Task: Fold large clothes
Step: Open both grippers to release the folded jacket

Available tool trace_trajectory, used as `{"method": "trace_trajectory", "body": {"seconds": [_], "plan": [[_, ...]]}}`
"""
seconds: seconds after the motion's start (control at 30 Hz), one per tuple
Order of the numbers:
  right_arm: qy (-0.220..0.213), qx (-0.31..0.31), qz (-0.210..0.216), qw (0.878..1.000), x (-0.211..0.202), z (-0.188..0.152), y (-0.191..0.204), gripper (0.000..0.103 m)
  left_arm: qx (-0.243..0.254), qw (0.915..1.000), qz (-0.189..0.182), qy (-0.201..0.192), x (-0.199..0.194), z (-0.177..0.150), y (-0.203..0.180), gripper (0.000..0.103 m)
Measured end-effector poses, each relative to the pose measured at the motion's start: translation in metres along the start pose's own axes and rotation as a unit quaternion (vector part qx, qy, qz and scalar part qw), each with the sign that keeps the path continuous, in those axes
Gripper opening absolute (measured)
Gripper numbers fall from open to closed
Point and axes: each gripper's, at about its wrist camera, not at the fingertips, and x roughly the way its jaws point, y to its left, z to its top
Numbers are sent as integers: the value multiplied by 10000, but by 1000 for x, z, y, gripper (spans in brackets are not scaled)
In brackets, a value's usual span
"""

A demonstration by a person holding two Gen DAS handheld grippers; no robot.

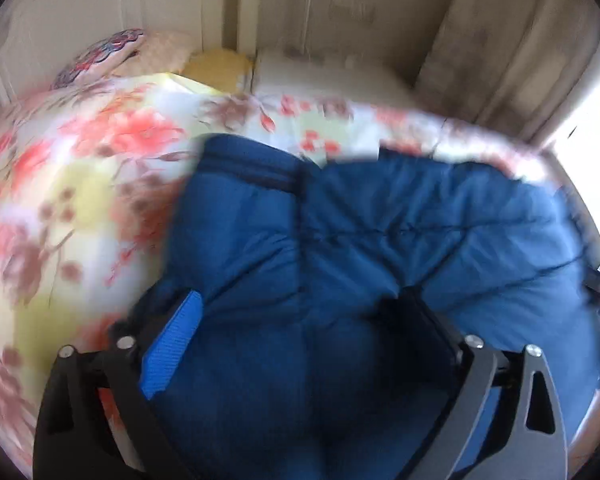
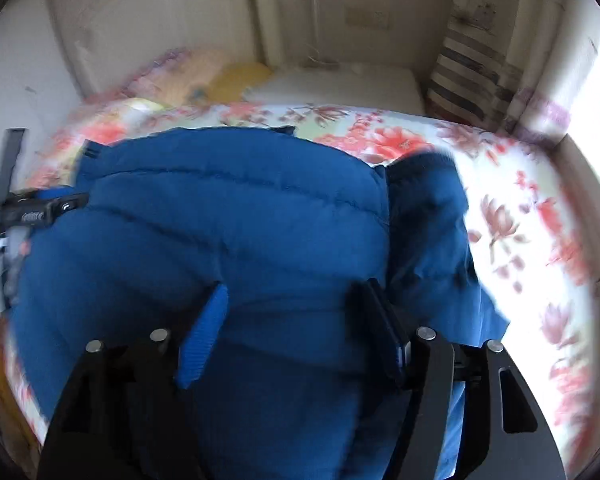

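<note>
A padded blue jacket [image 1: 380, 240] lies folded on a flowered bedspread [image 1: 80, 184]. In the left wrist view my left gripper [image 1: 300, 300] hovers over the jacket's near part, jaws spread wide, and the quilted cloth bulges between the fingers without being pinched. In the right wrist view the same jacket [image 2: 240, 220] fills the middle, with a sleeve [image 2: 428, 216] folded along its right side. My right gripper [image 2: 292, 292] stands open above the jacket's near edge, and its blue pad [image 2: 204, 332] is clear of the cloth. Both views are blurred.
The bedspread [image 2: 520, 220] reaches right towards a bright window. Pillows [image 2: 204, 76] and a white mattress edge [image 2: 340, 84] lie at the head of the bed, against a cream headboard. A black device [image 2: 32, 212] shows at the left edge of the right wrist view.
</note>
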Motion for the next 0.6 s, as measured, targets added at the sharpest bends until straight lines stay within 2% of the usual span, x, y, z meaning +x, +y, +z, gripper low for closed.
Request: {"method": "trace_trajectory", "body": {"seconds": [0.07,0.13,0.17,0.23,0.3,0.4,0.5,0.6], "plan": [[-170,86,-118,9997,-29,-18,-9,67,-179,9987,87,-461,-37,-16,15,93],[-596,183,-269,9977,-67,-41,-14,88,-304,9965,-86,-768,-76,-46,31,95],[-835,214,-209,9961,-88,-58,-18,92,-336,9956,-162,-861,-90,-60,37,98],[-1105,281,-38,9935,-117,-92,-25,93,-338,9943,-267,-974,-115,-97,46,100],[-1197,353,175,9920,-134,-130,-31,93,-238,9946,-458,-906,-126,-131,52,100],[-910,301,205,9952,-127,-167,-31,93,-61,9955,-604,-730,-122,-163,52,100],[-766,495,371,9951,-110,-181,-36,93,-155,9964,-680,-489,-98,-171,49,100],[-668,495,433,9956,-99,-174,-33,80,-402,9949,-831,-397,-83,-161,44,100]]}}
